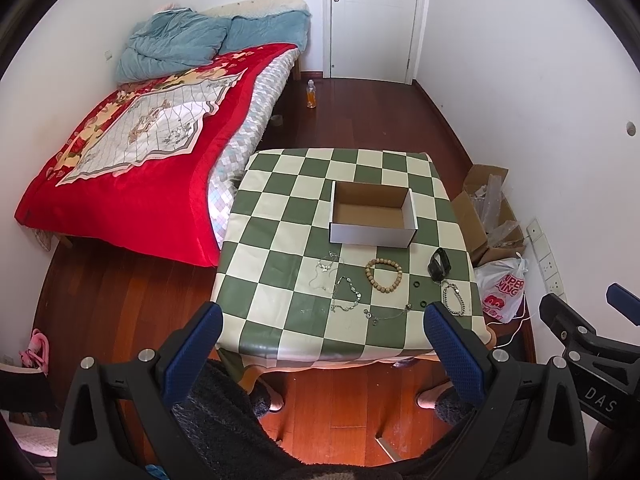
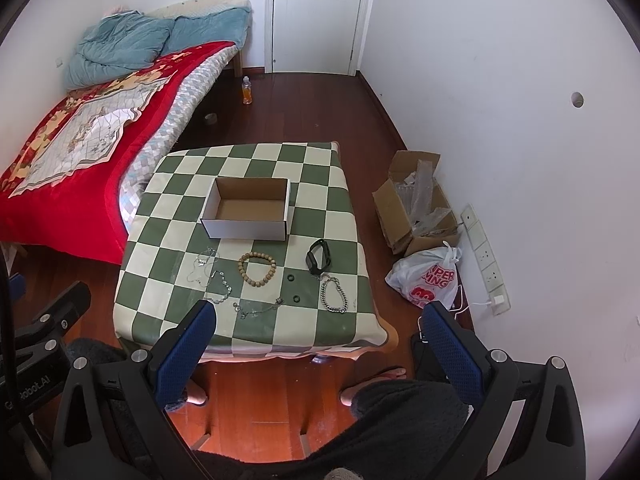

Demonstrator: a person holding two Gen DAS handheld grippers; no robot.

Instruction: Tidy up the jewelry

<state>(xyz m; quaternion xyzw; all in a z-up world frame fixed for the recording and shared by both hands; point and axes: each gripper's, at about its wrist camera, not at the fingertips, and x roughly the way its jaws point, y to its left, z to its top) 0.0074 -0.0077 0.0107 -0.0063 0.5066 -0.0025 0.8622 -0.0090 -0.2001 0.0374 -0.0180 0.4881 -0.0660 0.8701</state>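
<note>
Both the left gripper (image 1: 322, 326) and right gripper (image 2: 320, 326) gape wide, holding nothing, short of the table (image 1: 280, 332).

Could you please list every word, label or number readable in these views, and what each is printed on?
"SUPER MING", partly creased: red print on the white plastic bag on the floor.
"DAS": white letters on the right claw's body, seen from the left wrist view.
"...obot.AI", start hidden: on the left claw's body, seen from the right wrist view.
Smaller bag print: too blurred to read.
</note>
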